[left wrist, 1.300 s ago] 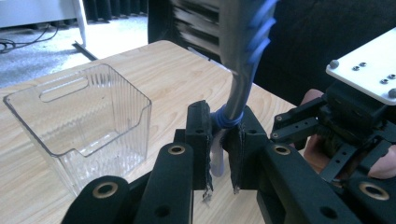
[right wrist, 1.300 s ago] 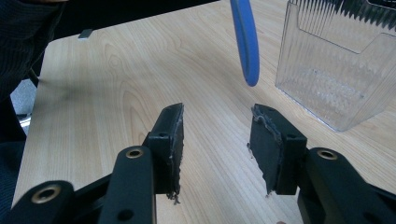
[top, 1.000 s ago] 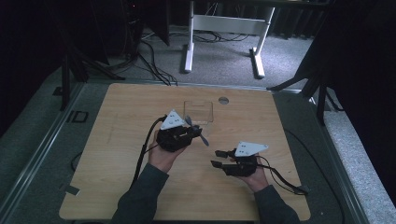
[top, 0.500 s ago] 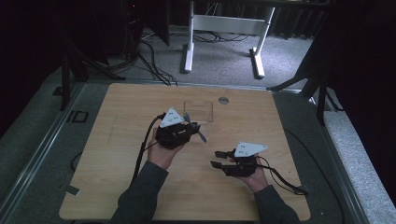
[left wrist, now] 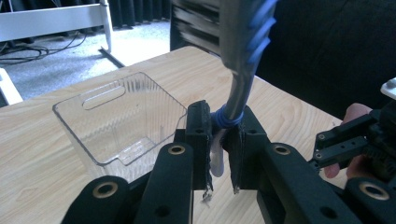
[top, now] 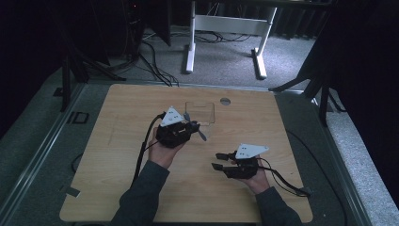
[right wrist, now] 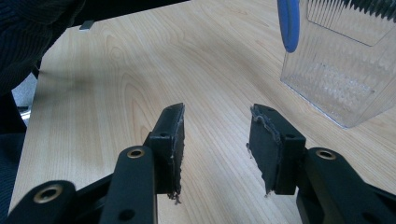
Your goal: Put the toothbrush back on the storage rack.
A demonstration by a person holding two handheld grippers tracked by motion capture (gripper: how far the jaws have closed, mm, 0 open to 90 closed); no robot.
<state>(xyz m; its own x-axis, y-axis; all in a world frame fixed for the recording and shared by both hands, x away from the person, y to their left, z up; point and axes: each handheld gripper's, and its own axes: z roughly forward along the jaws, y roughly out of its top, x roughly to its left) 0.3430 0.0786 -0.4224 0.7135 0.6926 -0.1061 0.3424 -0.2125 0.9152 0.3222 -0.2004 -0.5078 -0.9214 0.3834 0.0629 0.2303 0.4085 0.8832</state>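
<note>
Our left tongs (left wrist: 218,140) pinch a toothbrush (left wrist: 243,70) by its handle beside the clear bin (left wrist: 116,121); our right tongs (right wrist: 217,140) gape half-wide, empty, over the tabletop (right wrist: 116,70)

Clear ribbed glossy plastic bin (left wrist: 122,122) ahead of left gripper; grey-blue smooth plastic toothbrush (left wrist: 240,60) between its rough matt pads; light matt wood-grain tabletop (right wrist: 112,70).
</note>
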